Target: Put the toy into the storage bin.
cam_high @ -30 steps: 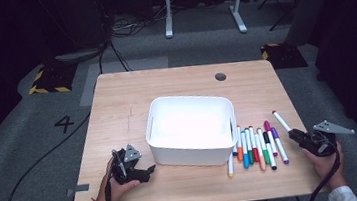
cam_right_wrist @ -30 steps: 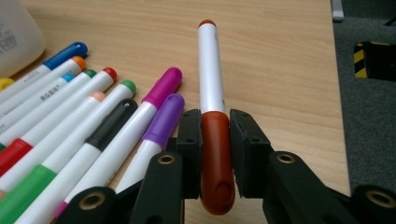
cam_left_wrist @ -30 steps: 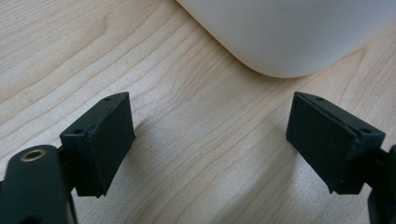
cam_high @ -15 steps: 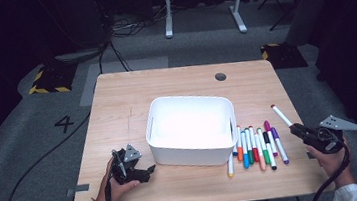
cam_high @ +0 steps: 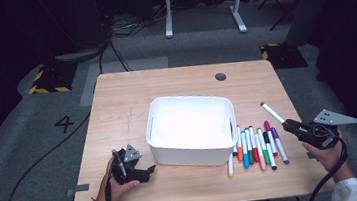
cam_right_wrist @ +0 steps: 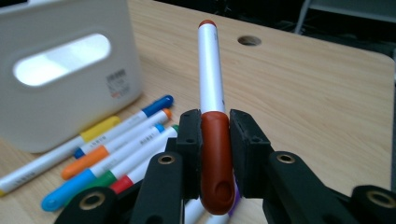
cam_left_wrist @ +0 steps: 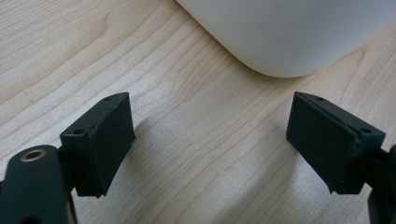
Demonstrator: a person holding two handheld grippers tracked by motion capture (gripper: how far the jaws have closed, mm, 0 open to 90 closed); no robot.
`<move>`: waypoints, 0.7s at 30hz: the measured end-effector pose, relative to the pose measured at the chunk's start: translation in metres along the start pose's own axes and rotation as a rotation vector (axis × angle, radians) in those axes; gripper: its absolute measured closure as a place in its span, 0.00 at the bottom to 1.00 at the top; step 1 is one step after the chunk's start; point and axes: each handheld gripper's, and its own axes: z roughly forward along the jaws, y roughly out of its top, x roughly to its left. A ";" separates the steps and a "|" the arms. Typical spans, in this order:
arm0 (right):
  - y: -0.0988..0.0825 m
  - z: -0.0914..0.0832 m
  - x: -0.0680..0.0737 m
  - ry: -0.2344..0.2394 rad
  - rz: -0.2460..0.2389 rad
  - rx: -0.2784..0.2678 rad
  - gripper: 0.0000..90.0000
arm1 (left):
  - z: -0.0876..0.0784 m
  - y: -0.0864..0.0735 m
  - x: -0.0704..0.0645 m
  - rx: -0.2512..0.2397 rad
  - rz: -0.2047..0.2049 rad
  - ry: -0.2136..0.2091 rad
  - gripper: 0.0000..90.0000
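Note:
My right gripper (cam_high: 294, 127) (cam_right_wrist: 215, 135) is shut on the red cap of a white marker (cam_right_wrist: 211, 88) (cam_high: 272, 112), held above the table at the right with its barrel pointing away from me. Below it several coloured markers (cam_high: 255, 147) (cam_right_wrist: 112, 144) lie side by side next to the white bin (cam_high: 191, 128) (cam_right_wrist: 60, 60). My left gripper (cam_high: 143, 170) (cam_left_wrist: 210, 140) rests on the table at the front left of the bin, jaws wide open with bare wood between them. The bin's rounded corner (cam_left_wrist: 289, 37) lies just beyond its jaws.
The wooden table (cam_high: 131, 100) has a round cable hole (cam_high: 220, 76) at the back right. Cables trail from both grippers off the front edge. A white metal stand (cam_high: 201, 2) is on the floor behind the table.
My right gripper has risen off the table with the red-capped marker in it and shifted slightly right. The left gripper has stayed still.

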 end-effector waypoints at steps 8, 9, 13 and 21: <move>0.038 -0.002 0.020 0.076 -0.079 -0.036 0.84 | 0.000 0.000 0.000 0.002 -0.004 -0.004 0.17; 0.042 -0.002 0.022 0.082 -0.088 -0.039 0.84 | 0.000 0.000 0.000 0.001 -0.006 -0.004 0.17; 0.059 0.000 0.033 0.114 -0.123 -0.042 0.84 | 0.000 0.000 0.000 0.003 -0.004 -0.004 0.17; 0.087 0.010 0.051 0.162 -0.197 -0.026 0.84 | 0.000 0.000 0.000 0.001 -0.005 -0.002 0.17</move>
